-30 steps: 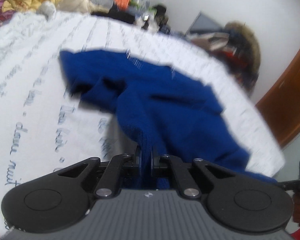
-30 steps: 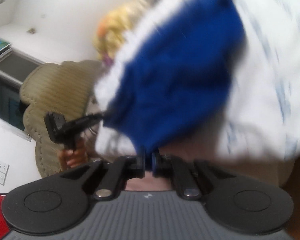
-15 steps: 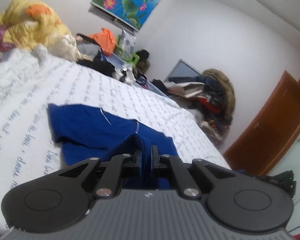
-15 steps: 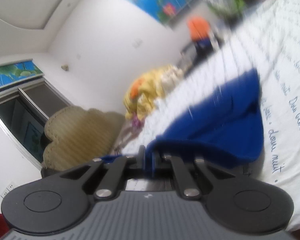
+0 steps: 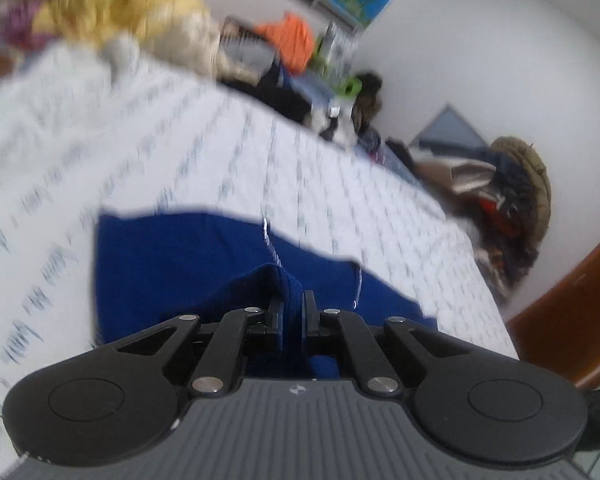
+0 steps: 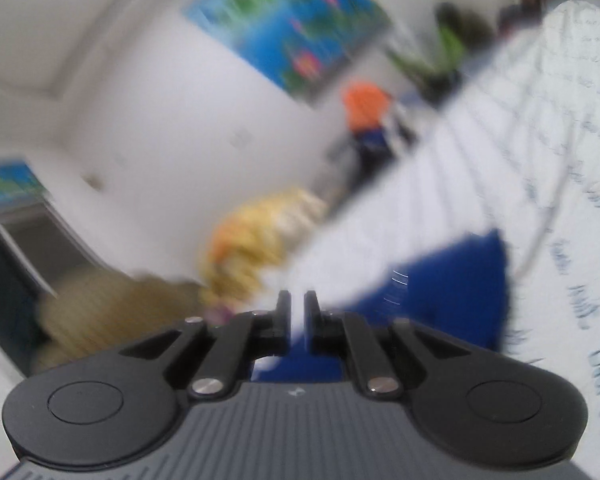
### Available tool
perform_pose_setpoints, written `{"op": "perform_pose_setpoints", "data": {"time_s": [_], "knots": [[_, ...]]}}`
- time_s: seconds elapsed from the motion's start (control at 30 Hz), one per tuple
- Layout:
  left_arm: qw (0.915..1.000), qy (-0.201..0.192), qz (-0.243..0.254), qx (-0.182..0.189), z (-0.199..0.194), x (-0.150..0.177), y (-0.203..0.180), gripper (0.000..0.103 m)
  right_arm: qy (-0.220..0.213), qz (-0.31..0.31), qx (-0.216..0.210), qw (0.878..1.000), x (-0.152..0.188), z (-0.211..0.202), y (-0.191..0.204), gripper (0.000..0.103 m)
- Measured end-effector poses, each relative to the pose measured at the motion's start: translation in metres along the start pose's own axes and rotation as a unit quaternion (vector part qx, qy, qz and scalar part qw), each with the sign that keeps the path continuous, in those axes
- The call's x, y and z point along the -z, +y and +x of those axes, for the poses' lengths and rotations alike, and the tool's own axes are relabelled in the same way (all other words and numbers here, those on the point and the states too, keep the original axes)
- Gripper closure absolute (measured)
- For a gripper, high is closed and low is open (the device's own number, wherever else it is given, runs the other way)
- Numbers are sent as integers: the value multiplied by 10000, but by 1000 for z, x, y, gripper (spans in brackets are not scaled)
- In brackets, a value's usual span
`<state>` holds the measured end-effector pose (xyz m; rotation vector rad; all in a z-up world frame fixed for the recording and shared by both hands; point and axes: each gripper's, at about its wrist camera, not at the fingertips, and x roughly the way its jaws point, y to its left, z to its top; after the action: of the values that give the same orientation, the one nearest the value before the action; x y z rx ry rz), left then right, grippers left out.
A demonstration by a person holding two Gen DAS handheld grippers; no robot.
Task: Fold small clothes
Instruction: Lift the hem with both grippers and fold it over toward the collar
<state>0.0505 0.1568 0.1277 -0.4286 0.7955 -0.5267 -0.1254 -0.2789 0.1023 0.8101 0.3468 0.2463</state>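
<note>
Fingers (image 5: pixel 276 316) of the left gripper (image 5: pixel 293 312) are closed on a raised fold of the blue garment (image 5: pixel 180 264). The knit cloth fills the narrow gap between them and runs back under the gripper body. From this pinch the rest of the garment falls forward and lies spread on the bed (image 5: pixel 260 168), on the near part of its white, script-printed cover. Its long axis appears to run across the left wrist view, from a squared corner at the left to a lower edge at the right.

The jaws of the right gripper (image 6: pixel 296 316) stand slightly apart, having just been opening. White bedcover shows through the gap at the tips, so no cloth appears pinched there. Blue shows low in the gap, but blur hides whether it touches the pads. In the right wrist view the garment (image 6: pixel 452 288) lies ahead and to the right of these fingers, on the near edge of the bed (image 6: pixel 560 160).

Judged from this, the left hand alone carries the fold, and the coming move turns on laying that lifted edge forward over the flat part on the bed. The right hand, beside the cloth's end, seems free to take a new hold. A yellow bundle (image 5: pixel 112 8) sits at the far side of the bed.
</note>
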Motion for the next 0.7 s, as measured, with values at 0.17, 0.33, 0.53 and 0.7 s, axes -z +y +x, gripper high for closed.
{"op": "perform_pose_setpoints", "data": {"time_s": [0.17, 0.33, 0.53, 0.7], "knots": [[9999, 148, 24, -37, 2, 19, 15, 95, 1191, -457, 564, 9902, 40, 21, -4, 27], [9999, 103, -113, 2, -4, 23, 19, 95, 1814, 43, 551, 9818, 68, 46, -29, 27], [9999, -134, 26, -104, -30, 33, 12, 95, 2122, -261, 619, 9749, 81, 76, -21, 97], [9995, -295, -71, -22, -80, 49, 11, 96, 1747, -319, 332, 9835, 75, 49, -9, 99]]}}
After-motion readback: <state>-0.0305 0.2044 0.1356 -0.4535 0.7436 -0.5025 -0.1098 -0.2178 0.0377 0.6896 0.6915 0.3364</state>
